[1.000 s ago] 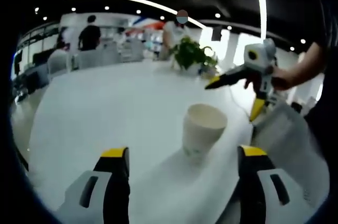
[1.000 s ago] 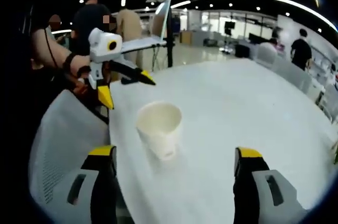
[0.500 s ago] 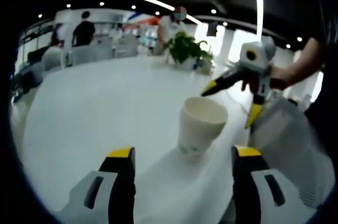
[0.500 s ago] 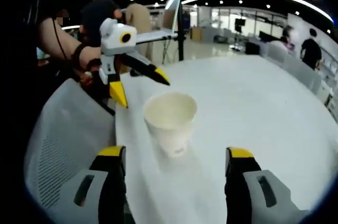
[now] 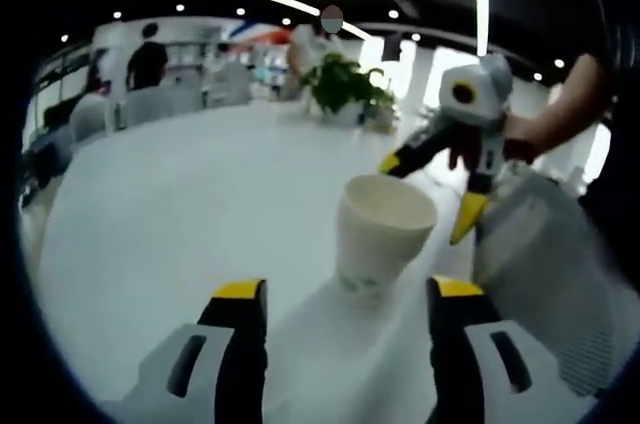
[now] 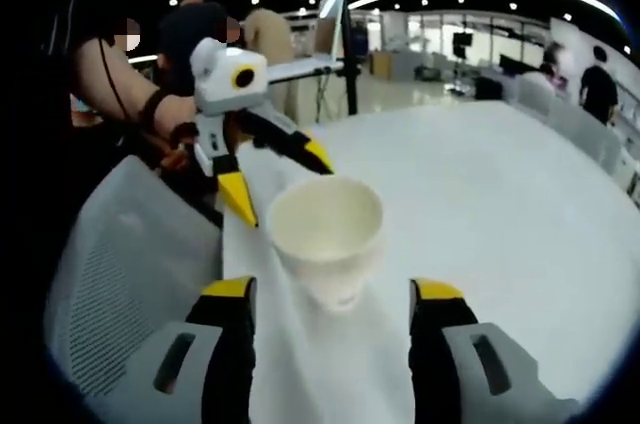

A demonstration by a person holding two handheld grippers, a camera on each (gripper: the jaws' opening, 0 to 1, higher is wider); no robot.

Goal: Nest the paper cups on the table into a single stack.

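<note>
One white paper cup (image 5: 380,234) stands upright near the edge of the white table (image 5: 180,194). My left gripper (image 5: 347,289) is open, its yellow-tipped jaws low on either side of the cup and a little short of it. From the opposite side, my right gripper (image 6: 332,289) is open too, with the same cup (image 6: 325,239) just beyond its jaws. Each gripper appears in the other's view: the right gripper (image 5: 425,196) open beside the cup's rim, and the left gripper (image 6: 282,187) open just behind the cup, each held by a hand.
A grey mesh chair back (image 5: 540,274) (image 6: 110,274) stands at the table edge by the cup. A potted plant (image 5: 345,89) sits at the far side of the table. People stand in the background. The table (image 6: 500,184) stretches wide beyond the cup.
Both grippers have drawn nearer to the cup from opposite sides, and it looks larger in both views. Each pair of jaws has narrowed slightly. The cup has stayed in place.
</note>
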